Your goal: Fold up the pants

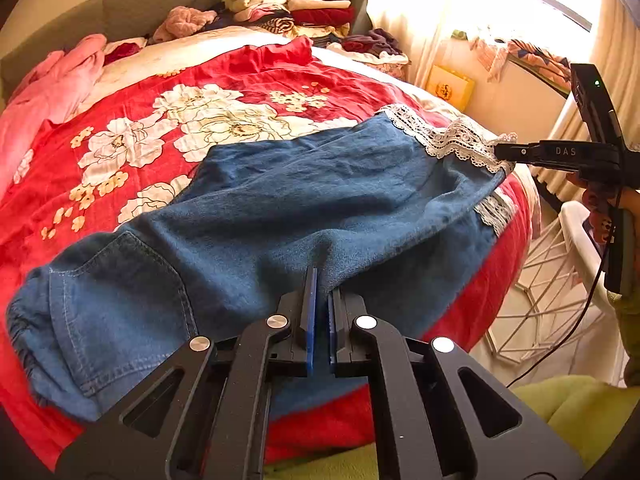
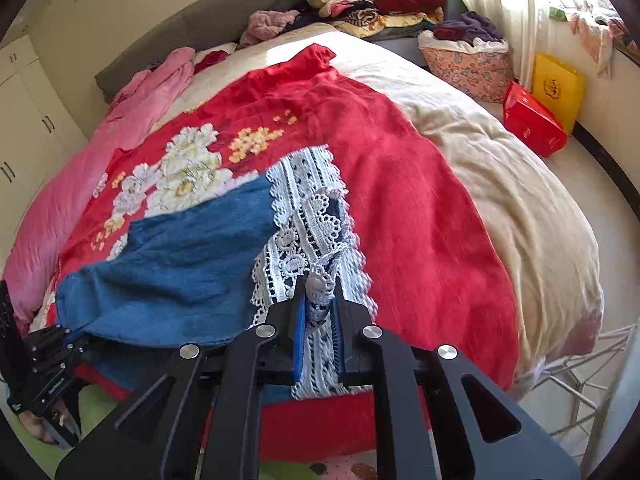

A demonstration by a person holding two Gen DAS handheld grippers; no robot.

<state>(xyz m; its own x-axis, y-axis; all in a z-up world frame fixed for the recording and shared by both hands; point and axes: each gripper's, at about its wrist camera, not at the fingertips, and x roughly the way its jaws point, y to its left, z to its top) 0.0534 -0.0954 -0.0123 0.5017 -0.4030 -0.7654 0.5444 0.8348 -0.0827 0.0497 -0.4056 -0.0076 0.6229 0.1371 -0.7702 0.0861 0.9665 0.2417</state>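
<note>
Nearest in the left wrist view, the left hand-held gripper [image 1: 322,294] points steeply down at the bed, its blue pads pressed together on a pinch of denim at the near edge of the pants [image 1: 280,208]. In the right wrist view the same tool shows at the lower left edge, dark and boxy, with a hand [image 2: 40,426] wrapped round its grip below it.

The right hand-held gripper [image 2: 320,300] also tilts steeply downward and is clenched on the white lace cuff [image 2: 308,220] at the end of a trouser leg; a bunched fold of lace stands up between its blue pads. From the left wrist camera that gripper reaches in level from the right edge, its tip touching the lace, with the person's hand [image 1: 600,200] holding the handle below and a cable hanging beneath.

The pants lie spread across the red floral cover [image 1: 224,120] on the bed, waistband and back pocket [image 1: 120,292] toward the left gripper, lace-trimmed legs toward the right one. The cuff end is lifted slightly off the cover where it is gripped.

Beyond the red cover lies a cream duvet [image 2: 500,168], a pink garment [image 1: 60,80] along the left side, and, at the far end by the headboard, a stack of folded clothes [image 1: 296,4].
</note>
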